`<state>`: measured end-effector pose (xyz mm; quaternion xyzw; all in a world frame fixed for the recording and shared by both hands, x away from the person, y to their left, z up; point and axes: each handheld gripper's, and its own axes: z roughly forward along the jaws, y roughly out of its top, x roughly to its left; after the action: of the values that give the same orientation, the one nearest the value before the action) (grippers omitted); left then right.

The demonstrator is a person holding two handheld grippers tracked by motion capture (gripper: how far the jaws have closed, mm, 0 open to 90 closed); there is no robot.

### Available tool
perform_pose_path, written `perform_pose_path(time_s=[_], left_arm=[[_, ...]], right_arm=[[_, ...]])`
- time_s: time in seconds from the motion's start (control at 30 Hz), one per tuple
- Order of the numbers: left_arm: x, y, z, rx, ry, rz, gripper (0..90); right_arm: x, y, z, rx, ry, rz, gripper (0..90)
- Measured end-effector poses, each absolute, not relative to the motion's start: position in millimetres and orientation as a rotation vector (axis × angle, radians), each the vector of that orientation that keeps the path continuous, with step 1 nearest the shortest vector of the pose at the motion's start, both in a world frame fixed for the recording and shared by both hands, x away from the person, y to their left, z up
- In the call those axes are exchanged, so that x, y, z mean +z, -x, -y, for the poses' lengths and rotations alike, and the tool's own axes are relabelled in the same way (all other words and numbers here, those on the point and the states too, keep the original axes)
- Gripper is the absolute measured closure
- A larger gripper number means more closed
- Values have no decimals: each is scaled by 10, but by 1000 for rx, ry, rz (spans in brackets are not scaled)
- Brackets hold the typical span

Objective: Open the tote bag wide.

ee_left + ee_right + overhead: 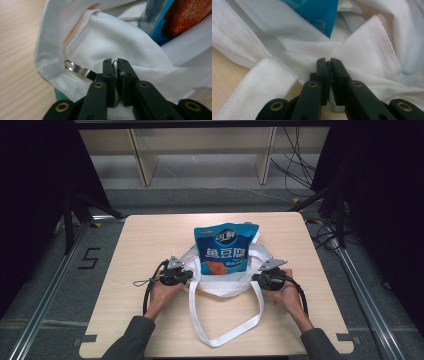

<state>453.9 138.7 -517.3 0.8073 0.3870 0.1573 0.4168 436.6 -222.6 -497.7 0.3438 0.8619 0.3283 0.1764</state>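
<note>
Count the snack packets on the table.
1. A blue snack packet stands in the white tote bag at mid-table, its top sticking out. The bag's cloth may hide others inside.

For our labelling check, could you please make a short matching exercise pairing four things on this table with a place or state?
Things:
1. blue snack pouch
2. white tote bag
3. left gripper
4. long strap

Places or states:
A. looped on the table toward the person
B. pinching the bag's left edge
C. lying on the table, held at both sides
D. sticking out of the bag's mouth

Pairs: 1-D, 2-C, 3-B, 4-A
</note>
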Motion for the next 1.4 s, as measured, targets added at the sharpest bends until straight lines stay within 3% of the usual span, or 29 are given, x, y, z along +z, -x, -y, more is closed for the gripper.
perform_pose_path(time_s=[0.2, 0.57, 0.9, 1.4], left_arm=[[-5112, -4514, -1426, 368, -1953, -1000, 718], [-4796, -4362, -1463, 339, -1867, -959, 552], [-4613, -4181, -1521, 334, -1876, -913, 480], [-4661, -4095, -1560, 329, -1907, -929, 417]], right_arm=[[-4861, -4355, 2334, 1023, -1023, -2387, 718], [-4488, -4182, 2566, 1187, -1060, -2258, 590], [-4461, -4115, 2573, 1189, -1068, -2252, 533], [-4470, -4080, 2567, 1170, -1079, -2268, 457]])
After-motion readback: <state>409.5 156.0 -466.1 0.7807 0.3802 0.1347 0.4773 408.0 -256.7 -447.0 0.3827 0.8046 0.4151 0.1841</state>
